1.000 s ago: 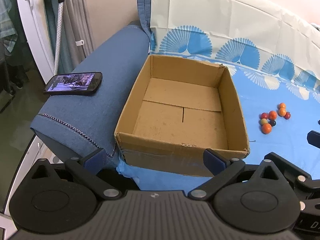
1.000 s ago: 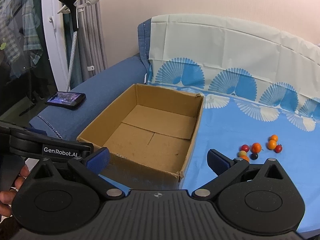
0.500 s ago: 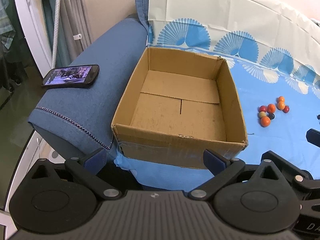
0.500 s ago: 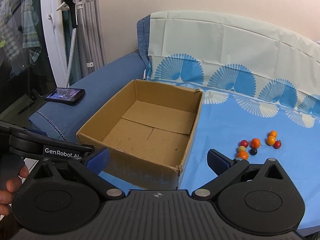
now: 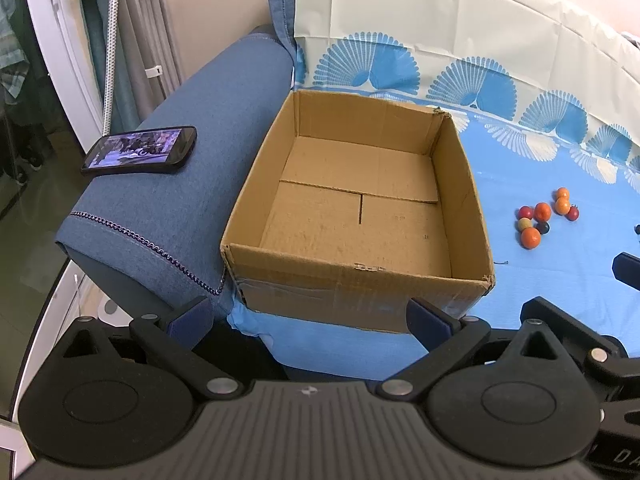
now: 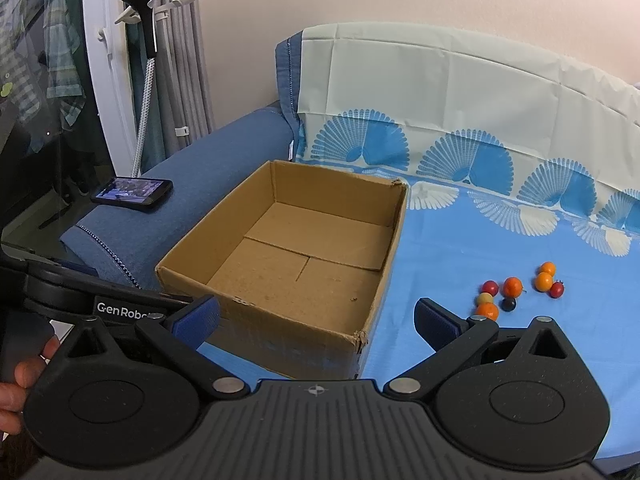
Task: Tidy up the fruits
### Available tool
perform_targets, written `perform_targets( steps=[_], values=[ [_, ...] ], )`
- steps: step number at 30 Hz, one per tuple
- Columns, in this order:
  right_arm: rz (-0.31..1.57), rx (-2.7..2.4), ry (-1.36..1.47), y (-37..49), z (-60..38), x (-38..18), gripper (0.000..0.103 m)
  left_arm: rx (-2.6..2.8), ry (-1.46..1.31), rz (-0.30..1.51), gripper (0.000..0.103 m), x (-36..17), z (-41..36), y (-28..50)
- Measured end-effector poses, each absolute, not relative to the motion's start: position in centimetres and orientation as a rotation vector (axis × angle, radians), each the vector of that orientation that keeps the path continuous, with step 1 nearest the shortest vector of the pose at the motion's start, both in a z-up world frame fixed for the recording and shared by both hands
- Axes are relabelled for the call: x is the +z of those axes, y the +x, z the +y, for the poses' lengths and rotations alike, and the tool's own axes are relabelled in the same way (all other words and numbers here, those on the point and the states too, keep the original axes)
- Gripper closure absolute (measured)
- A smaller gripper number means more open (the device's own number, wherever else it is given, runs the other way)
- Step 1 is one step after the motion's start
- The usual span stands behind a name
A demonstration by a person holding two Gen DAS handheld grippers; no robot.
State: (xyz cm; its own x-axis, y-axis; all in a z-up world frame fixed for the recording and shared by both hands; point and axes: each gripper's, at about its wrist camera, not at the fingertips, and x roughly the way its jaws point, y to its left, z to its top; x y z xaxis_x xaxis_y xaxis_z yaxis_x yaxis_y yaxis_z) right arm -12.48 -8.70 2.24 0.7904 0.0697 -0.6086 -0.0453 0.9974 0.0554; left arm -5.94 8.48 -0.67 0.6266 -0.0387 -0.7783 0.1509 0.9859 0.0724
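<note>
An empty brown cardboard box (image 5: 360, 292) (image 6: 280, 326) sits on a blue cloth (image 5: 560, 264) (image 6: 460, 248) against the sofa arm. Right of it lies a cluster of several small fruits (image 5: 542, 216) (image 6: 516, 290): orange, red, one pale yellow, one dark. My left gripper (image 5: 308, 316) hovers open just before the box's near wall, holding nothing. My right gripper (image 6: 316, 318) is open too, in front of the box's near right corner, with the fruits beyond its right finger (image 6: 436, 316). The left gripper's body (image 6: 100, 300) shows at the left of the right wrist view.
A phone (image 5: 140, 150) (image 6: 132, 193) with a lit screen lies on the blue sofa arm (image 5: 192, 168) left of the box. The cloth runs up the sofa back (image 6: 460, 92). A white stand with a hose (image 6: 146, 60) and curtains are at the far left.
Both grippers have drawn back and risen slightly, so the box and fruits sit a little higher and farther in both views. Nothing was picked up.
</note>
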Motion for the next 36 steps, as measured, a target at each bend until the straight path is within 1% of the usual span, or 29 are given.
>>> perform_targets(
  steps=[12,21,29,36],
  values=[
    [0.624,0.033,0.119,-12.9,-11.2,2.3,0.000,-0.120,0.186,0.894,0.000,-0.5,6.4,-6.2],
    [0.603,-0.056,0.245,-13.7,-16.5,1.4,0.000,-0.190,0.238,0.923,0.000,-0.4,1.8,-6.0],
    [0.523,-0.310,0.281,-15.9,-25.7,-0.4,0.000,-0.355,0.268,0.961,0.000,-1.0,-6.5,-4.9],
    [0.516,-0.573,0.331,-17.4,-36.5,-3.2,0.000,-0.503,0.310,1.020,0.000,-4.0,-16.6,-2.2]
  ],
)
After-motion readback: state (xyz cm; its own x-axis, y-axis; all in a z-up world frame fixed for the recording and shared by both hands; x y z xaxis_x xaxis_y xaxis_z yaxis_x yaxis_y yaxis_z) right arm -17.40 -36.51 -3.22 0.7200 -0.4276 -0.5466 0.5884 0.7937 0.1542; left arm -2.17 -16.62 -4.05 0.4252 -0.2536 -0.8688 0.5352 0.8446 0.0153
